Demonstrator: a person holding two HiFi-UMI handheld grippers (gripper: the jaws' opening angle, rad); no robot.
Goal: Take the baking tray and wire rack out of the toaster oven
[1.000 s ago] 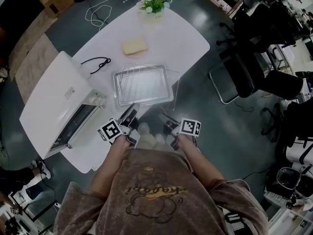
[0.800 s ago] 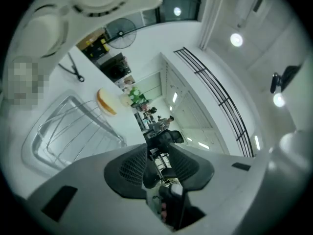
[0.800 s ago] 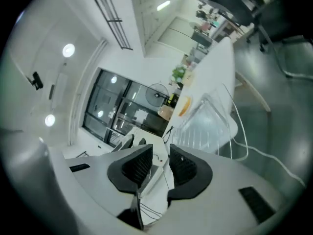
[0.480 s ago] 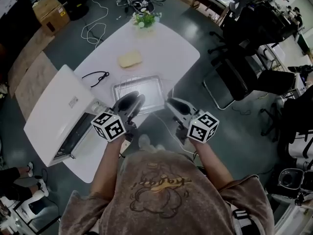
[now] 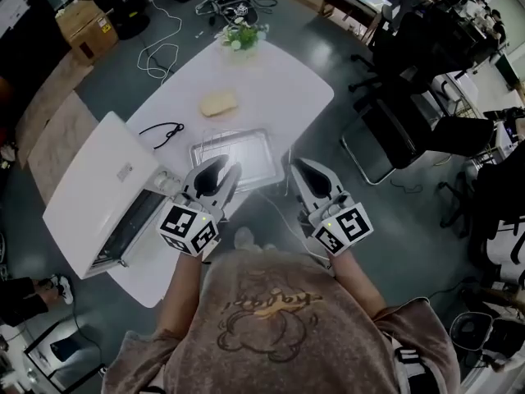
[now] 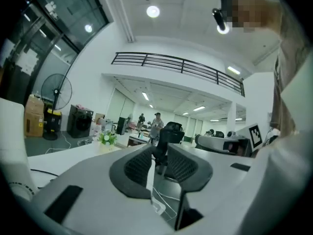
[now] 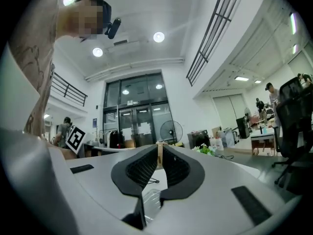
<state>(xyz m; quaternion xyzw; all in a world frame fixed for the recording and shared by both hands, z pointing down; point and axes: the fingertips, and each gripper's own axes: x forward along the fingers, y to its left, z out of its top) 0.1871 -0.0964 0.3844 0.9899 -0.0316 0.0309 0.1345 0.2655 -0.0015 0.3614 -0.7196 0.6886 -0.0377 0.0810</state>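
The baking tray [image 5: 246,153] lies on the white table [image 5: 279,80] with the wire rack [image 5: 215,146] on top of it, to the right of the white toaster oven [image 5: 98,191], whose door [image 5: 123,224] hangs open. Both grippers hover level above the table's near edge, short of the tray and apart from it. My left gripper [image 5: 228,164] [image 6: 159,153] is open with nothing between its pads. The jaws of my right gripper [image 5: 297,164] [image 7: 159,151] are closing, their tips nearly together around empty air. A corner of the rack [image 6: 161,199] [image 7: 150,197] shows below each gripper.
A slice of bread [image 5: 217,103] lies beyond the tray, a potted plant [image 5: 239,35] stands at the far end, and a black cable [image 5: 164,130] loops beside the oven. Office chairs [image 5: 410,130] crowd the right side. Boxes [image 5: 86,19] and cords lie on the floor.
Both grippers rose from the table's near edge and rolled, so their marker cubes now face up. The right jaws narrowed. Tray and rack stayed put.
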